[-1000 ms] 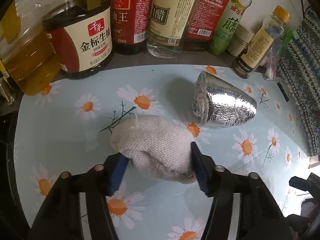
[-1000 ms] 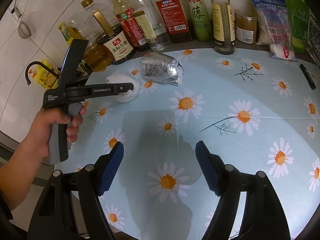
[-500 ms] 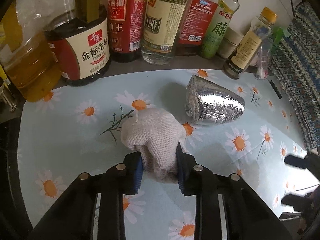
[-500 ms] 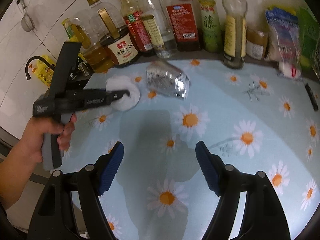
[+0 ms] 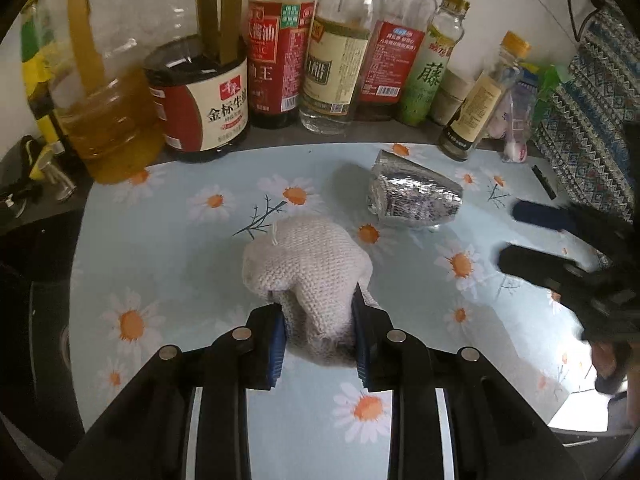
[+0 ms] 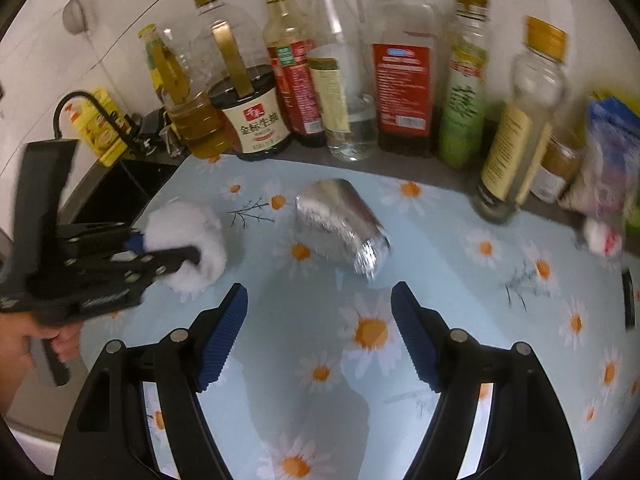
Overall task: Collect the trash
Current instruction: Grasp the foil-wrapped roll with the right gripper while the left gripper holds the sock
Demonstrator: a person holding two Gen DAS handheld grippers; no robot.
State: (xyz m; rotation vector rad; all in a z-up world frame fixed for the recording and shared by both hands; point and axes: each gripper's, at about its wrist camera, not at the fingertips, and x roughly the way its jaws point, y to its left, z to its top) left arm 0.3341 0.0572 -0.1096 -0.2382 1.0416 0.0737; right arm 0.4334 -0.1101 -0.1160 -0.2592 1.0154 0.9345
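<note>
My left claw (image 5: 318, 336) is clenched on a crumpled off-white knitted cloth (image 5: 308, 268), its blue pads (image 5: 277, 346) pinching the wad's near end above the pale blue daisy-print tablecloth (image 5: 168, 240). A crushed silver foil packet (image 5: 414, 200) lies on the cloth at two o'clock from the wad, apart from it, before a row of sauce and oil bottles (image 5: 332, 64) at twelve. My right claw (image 6: 320, 332) hangs released and empty over the daisies, the foil packet at twelve o'clock.
</note>
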